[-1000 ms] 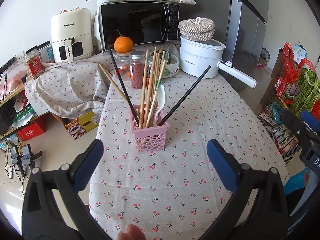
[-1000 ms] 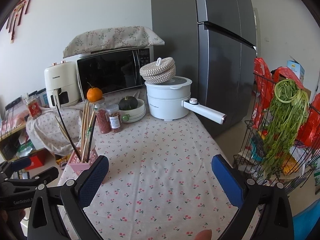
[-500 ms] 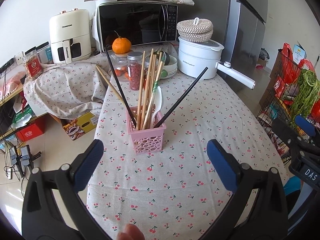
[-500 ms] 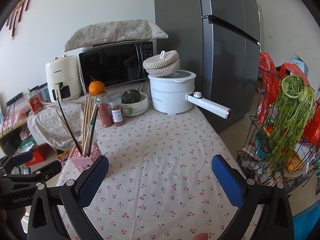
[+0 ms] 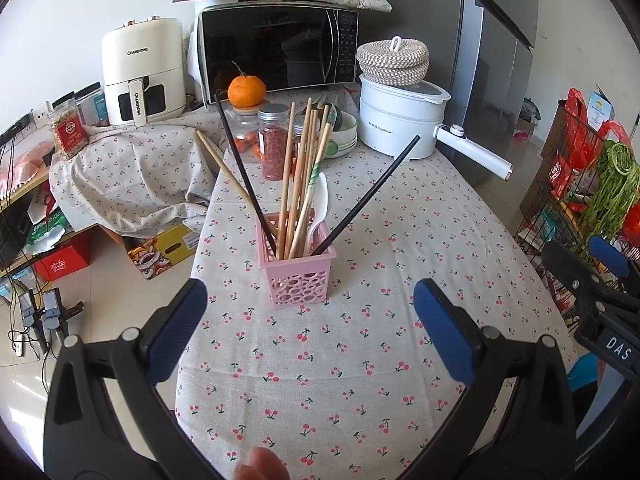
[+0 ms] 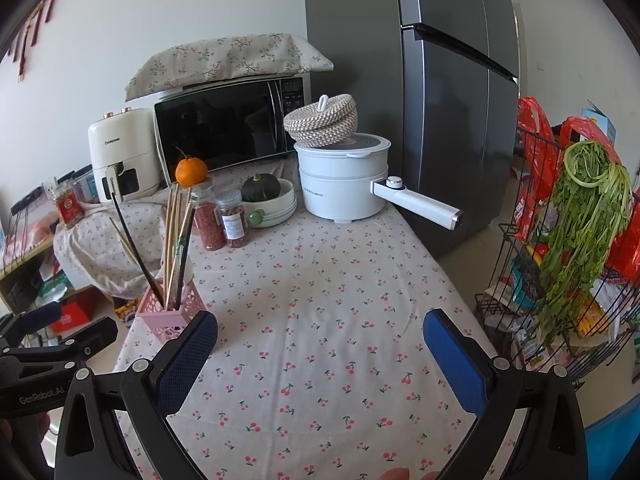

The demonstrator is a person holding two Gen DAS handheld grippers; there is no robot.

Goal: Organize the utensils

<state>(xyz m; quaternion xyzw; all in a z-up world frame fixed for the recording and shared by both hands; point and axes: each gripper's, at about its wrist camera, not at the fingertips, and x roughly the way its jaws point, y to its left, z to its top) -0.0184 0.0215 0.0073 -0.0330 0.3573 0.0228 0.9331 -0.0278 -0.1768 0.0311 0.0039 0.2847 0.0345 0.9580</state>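
A pink utensil basket (image 5: 299,276) stands upright on the cherry-print tablecloth (image 5: 360,380), near the table's left edge. It holds a bundle of wooden chopsticks (image 5: 298,184) standing close to vertical, one more wooden stick leaning out to the left, two black chopsticks (image 5: 368,196) splayed left and right, and a white spoon (image 5: 320,210) tucked against the bundle. All utensils on view are in the basket — none lie loose on the cloth.

The left gripper (image 5: 310,326) hangs above the near end of the table, facing the basket. Its blue-padded jaws are spread wide, nothing between them, and the basket sits well beyond the fingertips. A fingertip of the person shows at the bottom edge of that view.

The right gripper (image 6: 320,354) is over the middle of the table, likewise spread wide and empty, with bare cloth between its pads. From this side the basket sits just behind the left-hand pad, though whether they touch cannot be told.

At the far end stand a white electric pot (image 6: 344,178) with a woven lid on top, a microwave (image 5: 276,50), an air fryer (image 5: 142,70), two spice jars (image 6: 222,220) and an orange (image 5: 247,91). A wire rack (image 6: 520,280) of greens stands off the table's right side.
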